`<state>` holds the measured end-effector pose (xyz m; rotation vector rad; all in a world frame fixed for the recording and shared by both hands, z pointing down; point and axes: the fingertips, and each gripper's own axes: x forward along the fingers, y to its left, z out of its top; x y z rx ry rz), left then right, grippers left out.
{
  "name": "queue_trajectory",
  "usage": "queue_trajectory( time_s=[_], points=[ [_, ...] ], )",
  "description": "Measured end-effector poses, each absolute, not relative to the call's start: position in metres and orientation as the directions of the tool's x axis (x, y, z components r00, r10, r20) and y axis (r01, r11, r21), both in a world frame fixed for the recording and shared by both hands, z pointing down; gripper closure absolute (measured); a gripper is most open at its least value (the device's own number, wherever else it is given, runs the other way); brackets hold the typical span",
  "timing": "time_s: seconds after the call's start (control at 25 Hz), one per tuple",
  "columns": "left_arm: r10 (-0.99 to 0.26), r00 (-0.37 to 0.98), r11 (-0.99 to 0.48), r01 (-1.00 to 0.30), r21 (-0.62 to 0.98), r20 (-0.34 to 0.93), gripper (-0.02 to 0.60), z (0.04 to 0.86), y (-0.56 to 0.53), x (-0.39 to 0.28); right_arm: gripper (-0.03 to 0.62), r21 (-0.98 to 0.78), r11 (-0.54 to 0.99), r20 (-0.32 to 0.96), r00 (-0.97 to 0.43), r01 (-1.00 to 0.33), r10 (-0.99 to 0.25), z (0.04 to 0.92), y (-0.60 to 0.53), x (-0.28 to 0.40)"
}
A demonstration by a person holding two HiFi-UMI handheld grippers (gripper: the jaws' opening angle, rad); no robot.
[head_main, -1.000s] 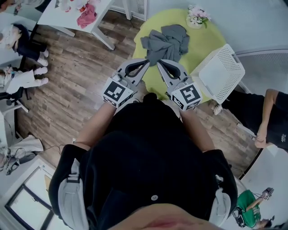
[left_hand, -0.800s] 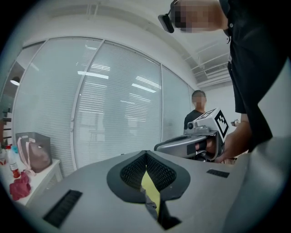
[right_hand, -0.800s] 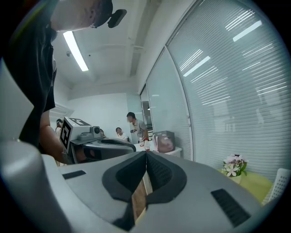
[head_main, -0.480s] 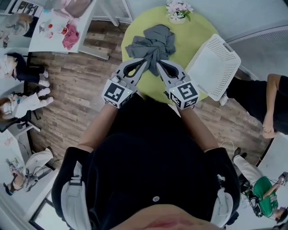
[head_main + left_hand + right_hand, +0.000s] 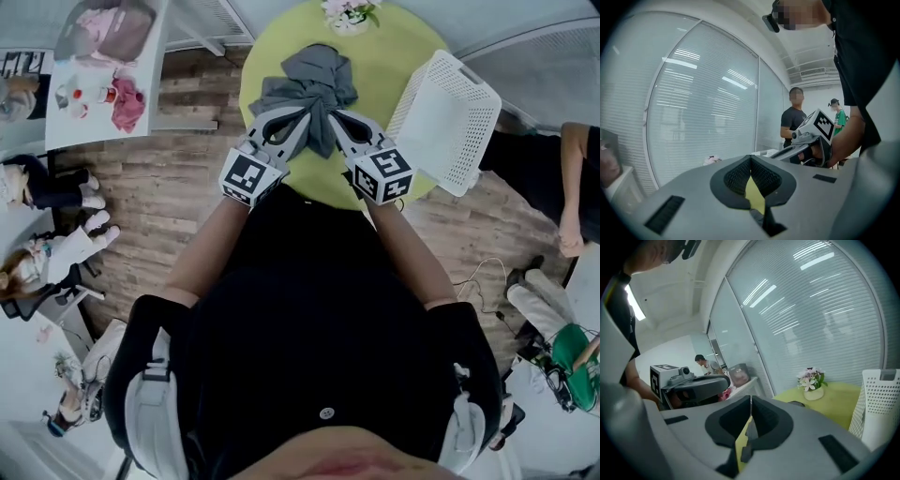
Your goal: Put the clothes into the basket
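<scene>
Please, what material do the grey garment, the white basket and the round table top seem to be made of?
Grey garment: soft matte fabric, knit or woven unclear; it folds and bunches.
White basket: probably rigid plastic; walls evenly perforated.
Table top: smooth matte yellow-green surface; underlying material cannot be told.

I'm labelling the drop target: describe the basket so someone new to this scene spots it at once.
Start at the round yellow-green table at the top of the head view. The basket sits at its right edge, right of the grey garment and the flower pot. It alone is white and boxy, its walls dotted with small holes.
</scene>
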<state>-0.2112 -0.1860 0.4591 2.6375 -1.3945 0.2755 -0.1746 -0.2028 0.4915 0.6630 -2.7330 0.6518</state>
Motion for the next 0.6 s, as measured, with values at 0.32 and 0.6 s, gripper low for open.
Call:
queue_trajectory(
  time_s=[0.32,0.6],
  points=[
    [-0.706,0.652,-0.657,-0.749,0.086,0.275,0.572,0.515,-0.22,-0.236,0.566,-0.401,0.62,0.52,-0.725,-0.674,-0.452,0.569,-0.245,-0.191],
    [-0.637,0.702,-0.714,-0.693,0.1,0.319,0.572,0.564,-0.243,-0.253,0.55,-0.417,0.467,0.656,-0.614,-0.78,-0.438,0.638,-0.266,-0.199]
  ],
)
